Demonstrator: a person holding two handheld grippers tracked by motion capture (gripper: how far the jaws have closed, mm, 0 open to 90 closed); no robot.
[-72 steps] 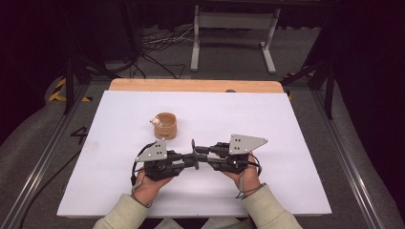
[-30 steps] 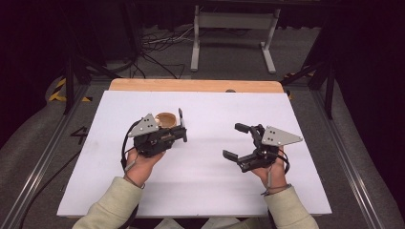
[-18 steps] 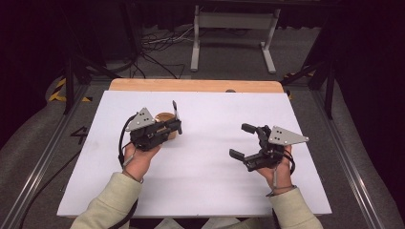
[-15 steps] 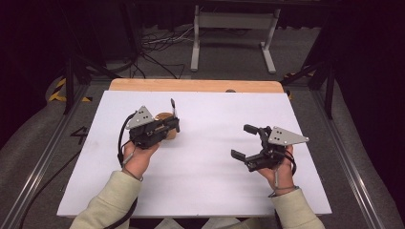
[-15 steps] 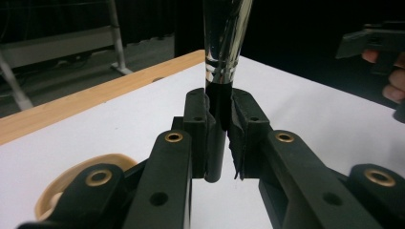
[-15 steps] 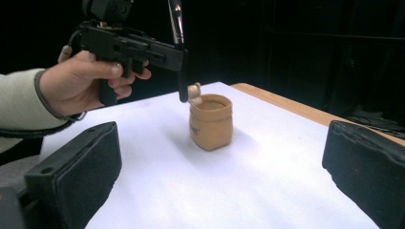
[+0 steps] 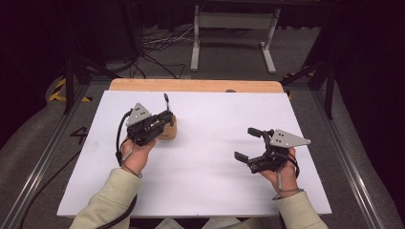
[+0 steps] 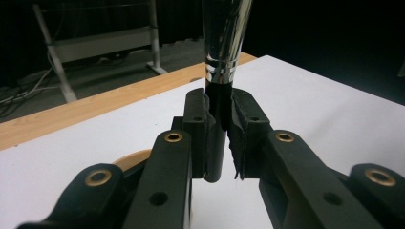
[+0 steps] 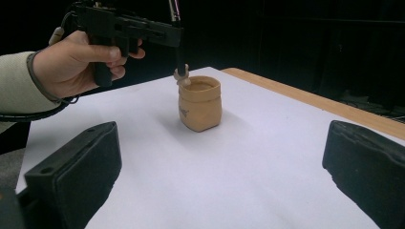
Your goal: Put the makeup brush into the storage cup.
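— So where did the slim black-handled brush with the chrome ferrule [image 8: 220, 71] sit at that moment?

— It stood clamped in the left gripper [image 7: 160, 125], whose jaws were closed tight on the black handle. In the right gripper view the brush [image 9: 177, 43] hung just over the rim of the small tan soft-sided pot [image 9: 200, 103], its pale tip at the pot's near edge; whether it touched the rim I could not tell.

— Which way did it run?

— Its long axis was close to upright, maybe leaning a little. The pale tip pointed down at the pot's mouth, and the far end of the handle rose above the gripper in the high view [image 7: 166, 99].

— What could have gone wrong from there?

— My judgement: the pot [image 7: 168, 129] looked light and soft, with nothing steadying it. A sideways push on the rim might have tipped or slid it across the white tabletop [image 7: 205, 191]. The grip was also on a thin round handle, so pressing down could have let it twist or slip between the pads.

— And the other hand?

— The right gripper [image 7: 249, 143] was well apart from the pot, to its right, jaws spread wide with nothing between them. It faced the pot but was too far off to brace it. Behind the white surface ran a strip of bare wood [image 7: 196, 85], then a dark floor with cables and a grey metal stand [image 7: 234, 28].
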